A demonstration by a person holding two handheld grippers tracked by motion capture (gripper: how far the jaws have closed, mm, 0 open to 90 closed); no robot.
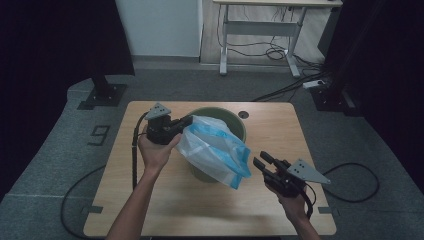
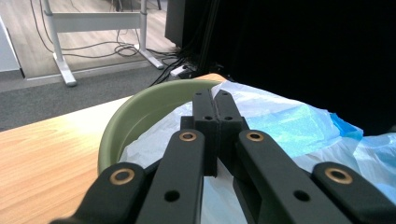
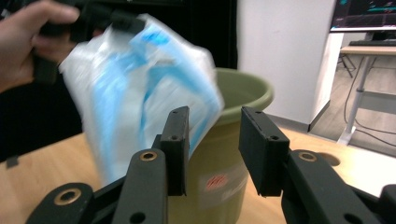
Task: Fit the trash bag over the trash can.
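Dim room, dark curtains, wooden table (image 1: 165,210). Green bucket (image 1: 239,125) mid-table, white-and-blue plastic bag (image 1: 215,150) draped over its near rim, half out. Left gripper (image 1: 187,121) jaws clenched on bag's edge at the rim. Right gripper (image 1: 263,161) off to the side, jaws parted, nothing between them. My take: keep left pinch firm, bring right in to grab opposite edge, spread bag mouth over rim evenly, don't tip bucket.

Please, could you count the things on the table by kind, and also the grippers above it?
Green bin: 1
Blue and white plastic bag: 1
Grippers: 2, the left gripper shut on the bag's edge, the right gripper open and apart from the bag
Total: 4
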